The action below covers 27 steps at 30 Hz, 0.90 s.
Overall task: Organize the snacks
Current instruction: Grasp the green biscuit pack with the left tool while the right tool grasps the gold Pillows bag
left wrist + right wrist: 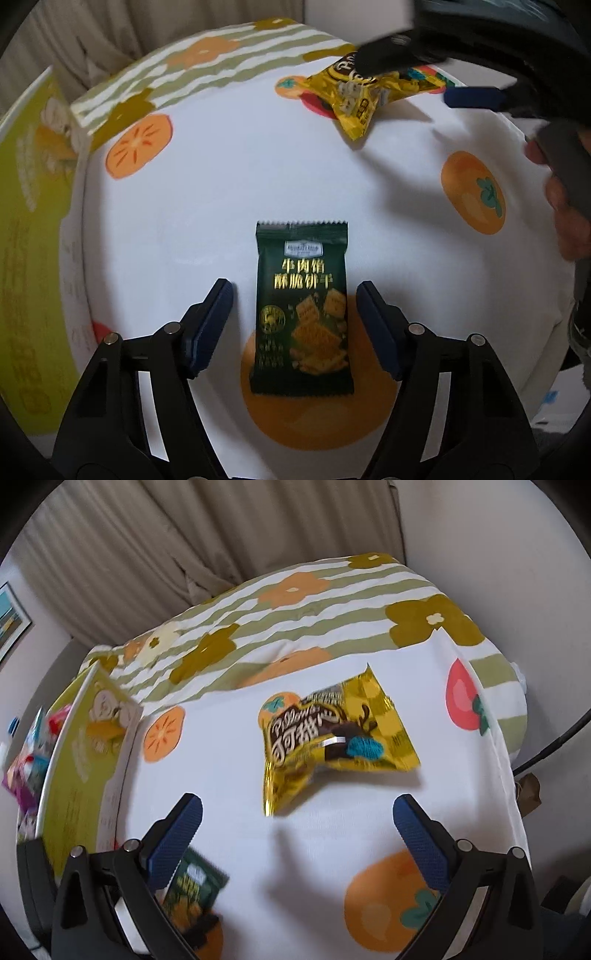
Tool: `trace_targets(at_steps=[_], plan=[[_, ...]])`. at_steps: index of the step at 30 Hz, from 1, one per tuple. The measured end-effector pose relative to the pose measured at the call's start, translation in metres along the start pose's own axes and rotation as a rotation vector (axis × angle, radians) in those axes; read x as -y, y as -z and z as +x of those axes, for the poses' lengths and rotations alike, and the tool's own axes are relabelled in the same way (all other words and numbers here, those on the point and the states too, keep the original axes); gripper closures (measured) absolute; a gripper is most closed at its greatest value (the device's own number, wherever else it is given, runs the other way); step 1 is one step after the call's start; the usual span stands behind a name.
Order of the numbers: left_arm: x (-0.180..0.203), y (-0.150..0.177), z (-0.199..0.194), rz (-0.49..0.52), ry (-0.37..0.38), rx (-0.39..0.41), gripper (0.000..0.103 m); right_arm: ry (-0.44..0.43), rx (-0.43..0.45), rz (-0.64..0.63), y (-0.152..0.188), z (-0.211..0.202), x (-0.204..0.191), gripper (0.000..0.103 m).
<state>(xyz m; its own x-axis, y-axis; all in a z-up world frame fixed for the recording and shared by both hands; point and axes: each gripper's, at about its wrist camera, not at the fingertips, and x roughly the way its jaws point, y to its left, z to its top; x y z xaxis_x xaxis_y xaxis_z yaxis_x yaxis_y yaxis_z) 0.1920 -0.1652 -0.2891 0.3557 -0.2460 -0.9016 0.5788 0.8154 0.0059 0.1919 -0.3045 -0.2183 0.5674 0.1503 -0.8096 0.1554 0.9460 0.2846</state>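
Dim indoor light, soft shadows, motion blur, heavy fisheye warp w/ dark corners

dark green biscuit packet (302, 314): flat, face up, upright in frame, gold lettering and cracker print, serrated top edge, lower centre of left wrist view | yellow snack packet (332, 734): crinkled foil, brown-and-white lettering, teal patch, tilted, centre of right wrist view; upper right in left wrist view, well apart from green packet

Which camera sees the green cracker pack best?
The left wrist view: the green pack lies whole and centred between the left tool's fingers. The right wrist view shows only a blurred part of it, low at the left, partly behind the right tool's finger.
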Motion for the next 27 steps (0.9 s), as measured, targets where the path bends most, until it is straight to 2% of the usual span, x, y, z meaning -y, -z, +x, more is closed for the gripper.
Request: trace_targets(at_steps=[5, 9, 17, 19, 24, 27], plan=[[-0.004, -0.008, 0.001, 0.016, 0.007, 0.007, 0.054, 0.005, -0.004, 0.058, -0.018, 0.021, 0.002, 0.000], [-0.013, -0.016, 0.004, 0.008, 0.006, 0.005, 0.058, 0.025, -0.013, 0.076, -0.029, 0.035, 0.002, 0.001], [-0.018, -0.023, 0.007, 0.011, -0.001, 0.018, 0.058, 0.059, -0.054, 0.079, -0.039, 0.060, 0.003, 0.024], [-0.018, -0.023, 0.007, 0.009, -0.001, 0.017, 0.058, 0.064, -0.062, 0.077, -0.039, 0.063, 0.004, 0.032], [-0.015, -0.023, 0.006, 0.008, 0.001, 0.012, 0.061, 0.078, -0.063, 0.077, -0.040, 0.065, 0.006, 0.044], [-0.015, -0.024, 0.007, 0.006, -0.002, 0.004, 0.061, 0.075, -0.063, 0.067, -0.040, 0.065, 0.006, 0.056]])
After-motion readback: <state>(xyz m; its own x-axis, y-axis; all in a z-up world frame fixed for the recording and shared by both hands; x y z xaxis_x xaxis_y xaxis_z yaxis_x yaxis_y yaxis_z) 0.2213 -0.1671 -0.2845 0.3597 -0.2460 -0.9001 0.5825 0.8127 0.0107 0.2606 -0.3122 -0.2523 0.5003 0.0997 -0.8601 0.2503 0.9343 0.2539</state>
